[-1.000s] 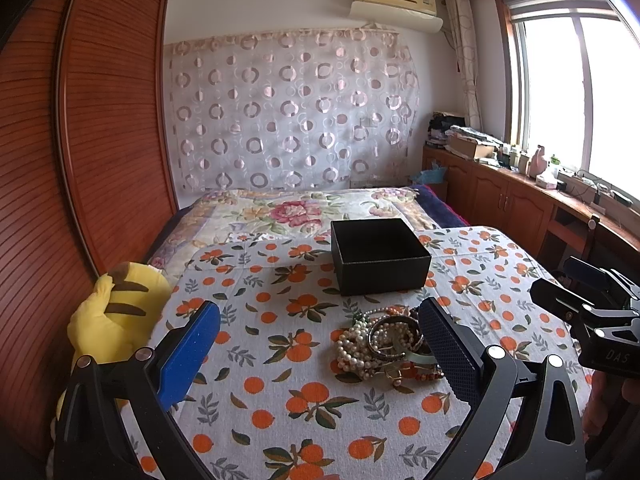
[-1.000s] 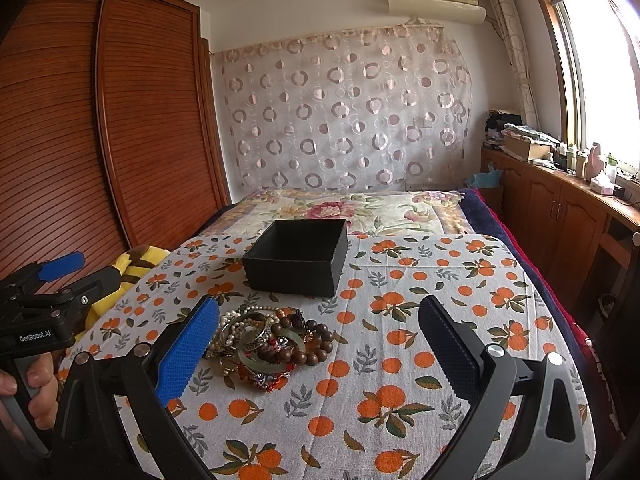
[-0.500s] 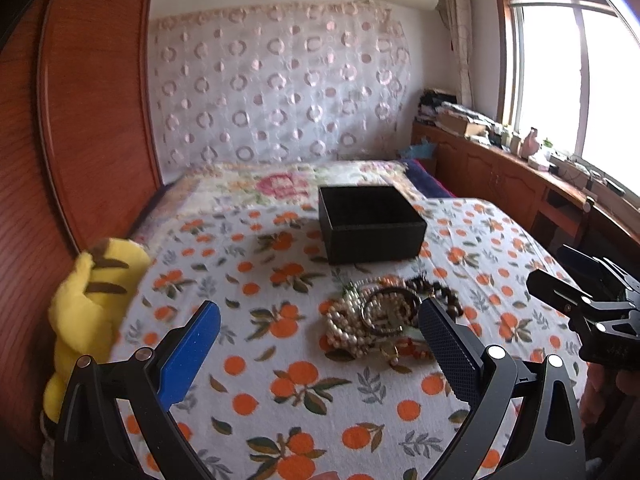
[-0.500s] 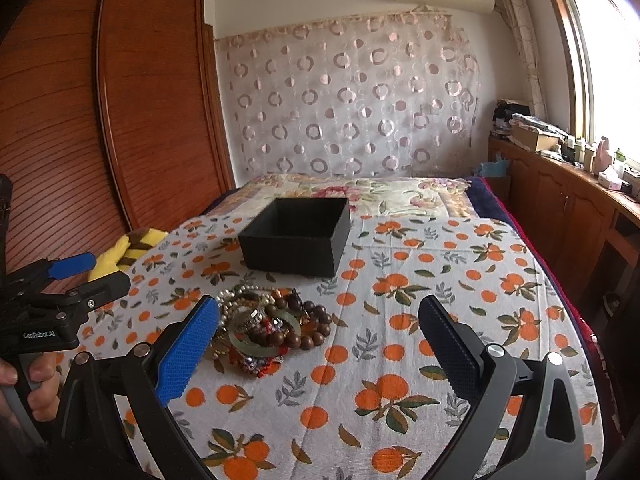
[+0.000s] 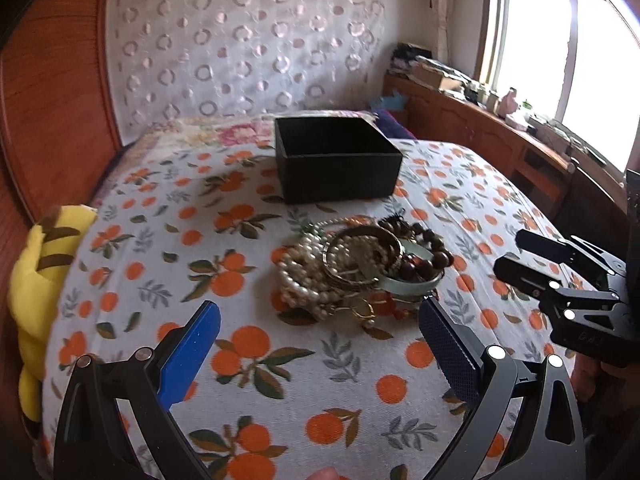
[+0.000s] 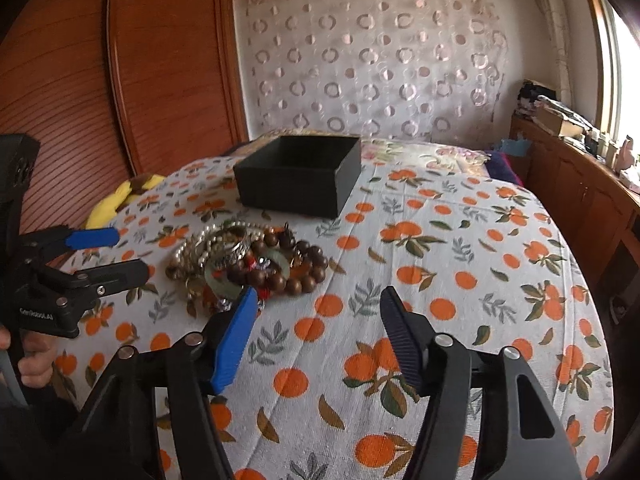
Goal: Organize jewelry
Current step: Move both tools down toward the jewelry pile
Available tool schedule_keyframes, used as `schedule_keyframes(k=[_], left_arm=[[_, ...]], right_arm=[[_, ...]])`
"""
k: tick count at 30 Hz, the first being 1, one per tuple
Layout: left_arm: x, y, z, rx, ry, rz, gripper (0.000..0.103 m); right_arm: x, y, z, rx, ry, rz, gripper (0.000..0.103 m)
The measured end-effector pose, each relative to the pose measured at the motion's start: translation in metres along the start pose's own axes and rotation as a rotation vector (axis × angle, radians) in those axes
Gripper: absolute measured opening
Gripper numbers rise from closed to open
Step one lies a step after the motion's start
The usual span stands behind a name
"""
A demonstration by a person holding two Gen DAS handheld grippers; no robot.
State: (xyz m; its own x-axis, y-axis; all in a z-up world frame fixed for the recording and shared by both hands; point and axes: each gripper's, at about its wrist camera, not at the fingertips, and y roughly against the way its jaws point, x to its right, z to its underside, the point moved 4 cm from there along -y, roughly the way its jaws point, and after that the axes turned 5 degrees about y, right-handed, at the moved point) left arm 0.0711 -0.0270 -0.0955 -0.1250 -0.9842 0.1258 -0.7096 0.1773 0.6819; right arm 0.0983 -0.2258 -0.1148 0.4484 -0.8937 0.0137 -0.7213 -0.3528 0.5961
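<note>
A pile of jewelry (image 5: 360, 268) lies on the orange-print cloth: pearl strands, metal bangles, a pale green bangle and brown wooden beads. It also shows in the right wrist view (image 6: 244, 264). An open black box (image 5: 336, 160) stands just behind it, also in the right wrist view (image 6: 298, 174). My left gripper (image 5: 320, 320) is open and empty, just short of the pile. My right gripper (image 6: 316, 300) is open and empty, its blue finger beside the pile's near right edge. Each gripper shows in the other's view: the right (image 5: 532, 256) and the left (image 6: 108, 256).
A yellow plush toy (image 5: 36, 280) lies at the cloth's left edge. Wooden wardrobe doors (image 6: 120, 80) stand on the left. A wooden cabinet with clutter (image 5: 480, 120) runs under the window on the right. A patterned curtain (image 5: 240, 40) hangs behind.
Both grippers have moved forward and down toward the jewelry pile, which now looks larger and closer. Both stay open. The pile and box have not moved.
</note>
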Motion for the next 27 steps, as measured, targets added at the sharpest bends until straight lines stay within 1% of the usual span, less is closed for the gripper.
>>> schedule_keyframes(k=[4,5,6,12,14,15,19,27], left_arm=[[0.006,-0.008,-0.005,-0.026,-0.001,0.056,0.095],[0.007,-0.010,-0.006,-0.030,-0.007,0.059,0.088],[0.010,-0.014,-0.009,-0.040,-0.018,0.057,0.085],[0.020,-0.032,-0.025,-0.075,-0.035,0.101,0.078],[0.024,-0.039,-0.027,-0.092,-0.040,0.106,0.071],[0.027,-0.043,-0.028,-0.103,-0.042,0.112,0.070],[0.033,-0.055,-0.032,-0.130,-0.032,0.139,0.070],[0.029,-0.077,-0.035,-0.166,-0.055,0.090,0.070]], right_arm=[[0.000,-0.007,0.007,-0.025,-0.005,-0.012,0.064],[0.000,-0.007,0.007,-0.022,-0.005,-0.014,0.064],[0.000,-0.007,0.007,-0.016,-0.003,-0.013,0.064],[0.002,-0.004,0.007,0.000,-0.020,-0.003,0.064],[0.001,-0.003,0.008,0.004,-0.021,-0.002,0.064],[0.002,-0.003,0.008,0.006,-0.021,-0.001,0.064],[0.002,-0.003,0.008,0.005,-0.017,-0.003,0.064],[0.000,-0.003,0.008,0.004,-0.016,-0.008,0.064]])
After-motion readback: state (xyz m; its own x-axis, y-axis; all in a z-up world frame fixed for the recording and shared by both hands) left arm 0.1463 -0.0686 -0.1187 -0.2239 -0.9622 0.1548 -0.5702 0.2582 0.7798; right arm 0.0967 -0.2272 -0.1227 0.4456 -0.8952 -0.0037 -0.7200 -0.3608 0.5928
